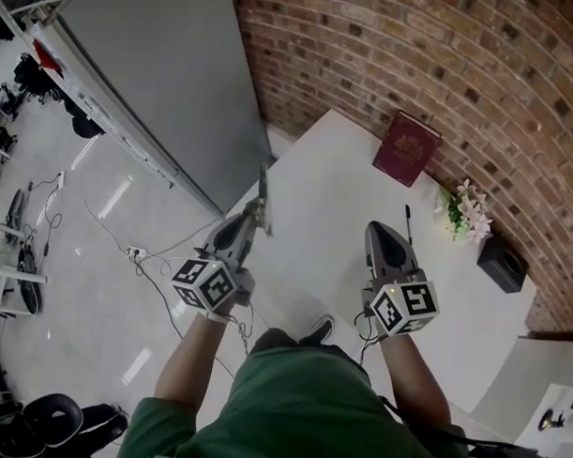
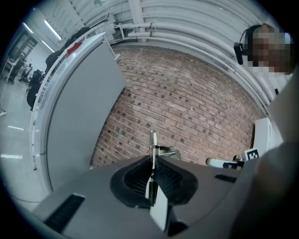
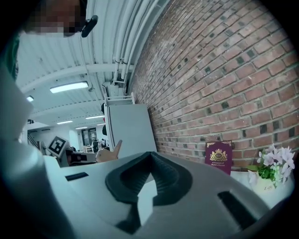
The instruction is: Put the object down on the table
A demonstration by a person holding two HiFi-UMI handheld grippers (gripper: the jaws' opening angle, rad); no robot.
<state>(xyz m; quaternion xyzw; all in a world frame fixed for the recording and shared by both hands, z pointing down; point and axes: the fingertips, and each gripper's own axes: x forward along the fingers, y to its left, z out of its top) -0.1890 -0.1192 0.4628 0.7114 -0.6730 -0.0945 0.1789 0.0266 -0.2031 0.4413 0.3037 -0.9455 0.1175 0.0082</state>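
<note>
My left gripper (image 1: 257,213) is shut on a thin flat metal-looking piece (image 1: 263,190), which stands up edge-on out of the jaws above the left edge of the white table (image 1: 344,207). In the left gripper view the piece (image 2: 153,140) rises straight from the closed left gripper (image 2: 153,156), with a small clip-like part beside it. My right gripper (image 1: 380,229) hovers over the table's near middle, jaws together and nothing between them. The right gripper (image 3: 150,154) also looks shut in its own view, where the held piece (image 3: 113,150) shows as a pale pointed tip at the left.
A maroon book (image 1: 407,148) leans on the brick wall (image 1: 442,60) at the table's far side. White flowers (image 1: 465,213) and a small black box (image 1: 502,264) stand at the right. A grey partition panel (image 1: 161,69) borders the left; cables lie on the floor (image 1: 87,292).
</note>
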